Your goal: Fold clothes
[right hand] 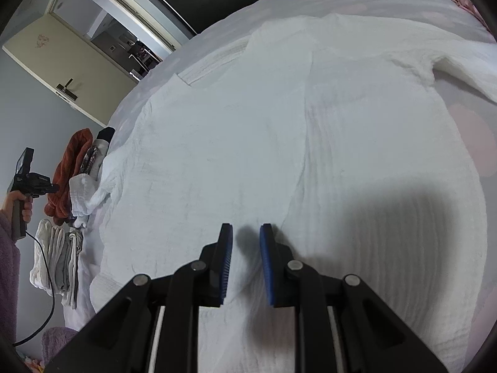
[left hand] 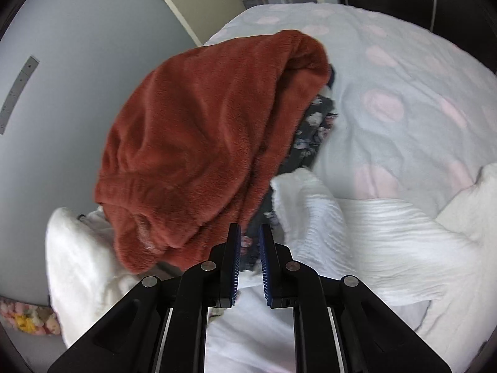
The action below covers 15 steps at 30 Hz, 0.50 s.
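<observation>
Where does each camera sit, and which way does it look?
Left wrist: on the left gripper, looking down at a rust fleece on the bed; only its own fingers show.
Right wrist: on the right gripper, looking down over the spread white garment; at the left edge a hand holds the other gripper.
Shared: rust fleece, white garment, dotted bedspread.

Black gripper, blue-padded jaws, purple sleeve

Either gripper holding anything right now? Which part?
Nothing held. Left gripper jaws stand slightly apart with no cloth between them; right gripper jaws hover empty above the spread white garment.
</observation>
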### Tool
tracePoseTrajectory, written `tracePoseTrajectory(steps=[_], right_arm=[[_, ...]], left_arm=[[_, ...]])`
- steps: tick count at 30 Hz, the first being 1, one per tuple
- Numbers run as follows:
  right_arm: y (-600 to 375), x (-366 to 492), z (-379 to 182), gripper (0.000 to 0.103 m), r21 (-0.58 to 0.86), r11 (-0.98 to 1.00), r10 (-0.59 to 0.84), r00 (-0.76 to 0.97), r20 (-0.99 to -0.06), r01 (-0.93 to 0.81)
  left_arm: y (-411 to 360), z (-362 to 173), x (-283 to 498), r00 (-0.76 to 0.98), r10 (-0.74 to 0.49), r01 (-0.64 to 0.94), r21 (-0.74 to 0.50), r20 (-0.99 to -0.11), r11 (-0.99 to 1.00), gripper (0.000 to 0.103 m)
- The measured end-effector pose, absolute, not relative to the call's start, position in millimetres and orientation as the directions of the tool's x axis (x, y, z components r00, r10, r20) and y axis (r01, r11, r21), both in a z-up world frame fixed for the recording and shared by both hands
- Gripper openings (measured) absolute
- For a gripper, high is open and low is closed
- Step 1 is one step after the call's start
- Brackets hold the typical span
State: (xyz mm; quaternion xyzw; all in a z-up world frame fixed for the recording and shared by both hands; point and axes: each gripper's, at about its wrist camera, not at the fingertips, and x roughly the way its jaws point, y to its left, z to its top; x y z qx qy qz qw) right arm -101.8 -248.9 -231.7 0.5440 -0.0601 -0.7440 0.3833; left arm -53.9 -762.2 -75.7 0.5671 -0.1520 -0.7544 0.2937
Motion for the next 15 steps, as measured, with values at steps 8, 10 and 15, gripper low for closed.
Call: tracePoseTrajectory(steps=[8, 10, 15], right_arm=[[-244, -98, -225, 0.018, 0.507, -0.698, -0.639, -0.119, -0.76, 0.506], [-237, -96, -220, 0.018, 0.518, -0.695, -0.65, -0.126, -0.75, 0.499], [-211, -89, -207, 0.018, 0.544, -0.7, -0.66, -0.129, -0.74, 0.461]], left_arm=[[-705, -85, 20, -0.226, -0.335, 0.222, 0.286, -0.915, -0.932, 0.037], [-681, -100, 44, -0.192, -0.258, 0.205, 0.218, -0.947, -0.954, 0.045], [-623, -135, 102, -0.07, -0.167, 0.132, 0.156, -0.984, -0.979, 0.046]])
